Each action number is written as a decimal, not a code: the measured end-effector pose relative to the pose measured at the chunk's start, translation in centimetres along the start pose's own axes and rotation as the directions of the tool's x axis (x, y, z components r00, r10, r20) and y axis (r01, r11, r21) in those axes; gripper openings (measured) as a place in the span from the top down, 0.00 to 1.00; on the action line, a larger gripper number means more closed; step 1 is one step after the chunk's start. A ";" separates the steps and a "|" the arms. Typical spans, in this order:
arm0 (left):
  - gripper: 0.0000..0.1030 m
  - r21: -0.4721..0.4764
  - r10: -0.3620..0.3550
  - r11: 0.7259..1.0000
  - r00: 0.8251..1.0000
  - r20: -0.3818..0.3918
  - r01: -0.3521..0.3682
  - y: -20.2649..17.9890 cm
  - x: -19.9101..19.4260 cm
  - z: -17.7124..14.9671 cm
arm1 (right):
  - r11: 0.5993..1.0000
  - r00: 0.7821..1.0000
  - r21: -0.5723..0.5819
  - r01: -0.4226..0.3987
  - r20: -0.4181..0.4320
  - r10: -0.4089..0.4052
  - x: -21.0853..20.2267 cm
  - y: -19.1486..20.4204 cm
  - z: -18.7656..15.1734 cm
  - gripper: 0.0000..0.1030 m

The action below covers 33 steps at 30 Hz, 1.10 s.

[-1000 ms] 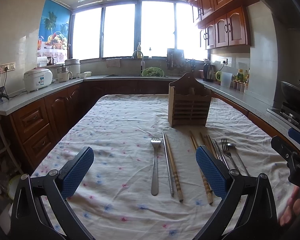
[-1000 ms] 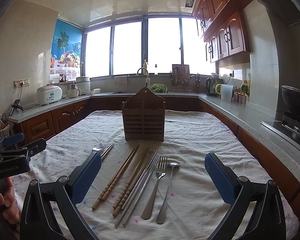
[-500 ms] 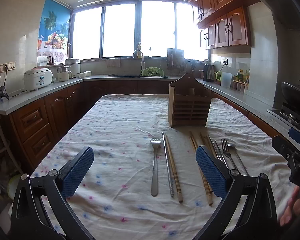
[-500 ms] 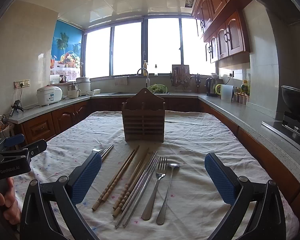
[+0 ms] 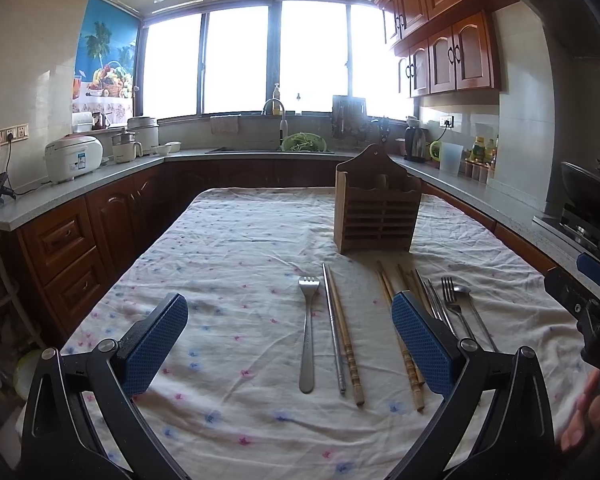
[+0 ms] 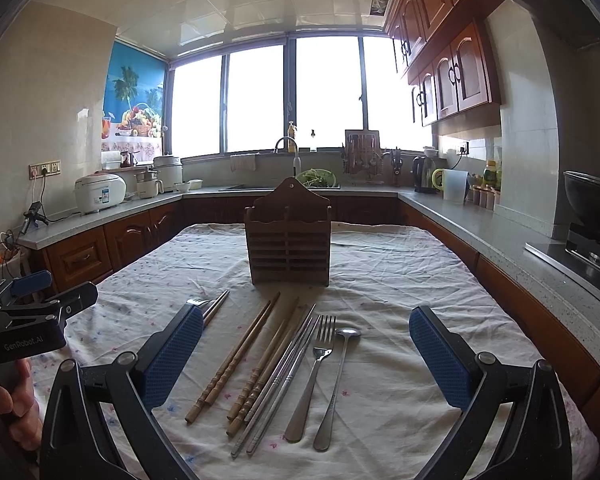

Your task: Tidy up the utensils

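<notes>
Both the left gripper (image 5: pixel 290 342) and right gripper (image 6: pixel 306 358) hover spread and empty. Steel and bamboo utensils (image 6: pixel 284 364) lie near the tabletop's front edge, handles reachable; the slatted brown wooden holder (image 6: pixel 288 246) stands mid-table, awaiting loading.

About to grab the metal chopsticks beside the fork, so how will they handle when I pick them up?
The metal chopsticks look thin, smooth and stiff, so probably slippery between the pads. Lying flat on the wrinkled tablecloth, tight against the bamboo chopsticks, they may roll or drag neighbours when nudged.
</notes>
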<state>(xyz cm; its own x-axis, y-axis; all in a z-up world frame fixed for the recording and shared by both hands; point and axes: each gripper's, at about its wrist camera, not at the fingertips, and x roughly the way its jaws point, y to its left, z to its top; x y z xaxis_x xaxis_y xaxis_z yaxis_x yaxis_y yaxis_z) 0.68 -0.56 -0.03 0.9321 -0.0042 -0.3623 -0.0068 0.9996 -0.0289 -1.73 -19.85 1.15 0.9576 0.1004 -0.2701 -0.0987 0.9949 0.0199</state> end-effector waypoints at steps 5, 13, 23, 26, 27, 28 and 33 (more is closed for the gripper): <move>0.00 0.002 -0.002 1.000 1.000 -0.005 0.002 -0.1 0.3 0.0 | 1.000 1.000 0.002 -0.002 -0.002 0.002 0.0 0.0 0.0 0.00; 0.00 -0.006 -0.024 1.000 0.997 -0.068 0.024 0.0 1.6 0.2 | 1.000 0.999 0.018 -0.011 -0.035 0.012 0.7 -0.2 0.1 0.00; 0.00 -0.055 -0.077 0.996 0.974 -0.214 0.067 0.4 6.1 1.0 | 0.996 0.992 0.081 -0.029 -0.123 0.039 3.2 -1.9 0.9 0.06; 0.01 -0.053 -0.088 0.996 0.967 -0.239 0.078 0.4 7.3 1.4 | 0.994 0.984 0.106 -0.038 -0.167 0.055 4.6 -2.4 1.1 0.16; 0.03 -0.049 -0.090 0.996 0.966 -0.243 0.080 0.3 7.6 1.6 | 0.993 0.981 0.112 -0.042 -0.181 0.062 5.1 -2.6 1.1 0.24; 0.04 -0.044 -0.092 0.996 0.964 -0.251 0.084 0.2 8.0 1.7 | 0.992 0.978 0.120 -0.050 -0.194 0.073 5.5 -2.7 1.1 0.27; 0.14 -0.030 -0.113 0.994 0.949 -0.295 0.110 -0.4 10.0 2.4 | 0.985 0.963 0.163 -0.059 -0.252 0.099 7.4 -3.5 1.0 0.41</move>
<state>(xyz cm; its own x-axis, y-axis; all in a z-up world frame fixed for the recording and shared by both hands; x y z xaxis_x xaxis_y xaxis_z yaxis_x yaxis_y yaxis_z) 10.93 -0.93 -1.40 0.7784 -0.1260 -0.6150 0.0847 0.9918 -0.0960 5.98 -22.59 0.06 0.8438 0.1938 -0.5005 -0.1097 0.9751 0.1925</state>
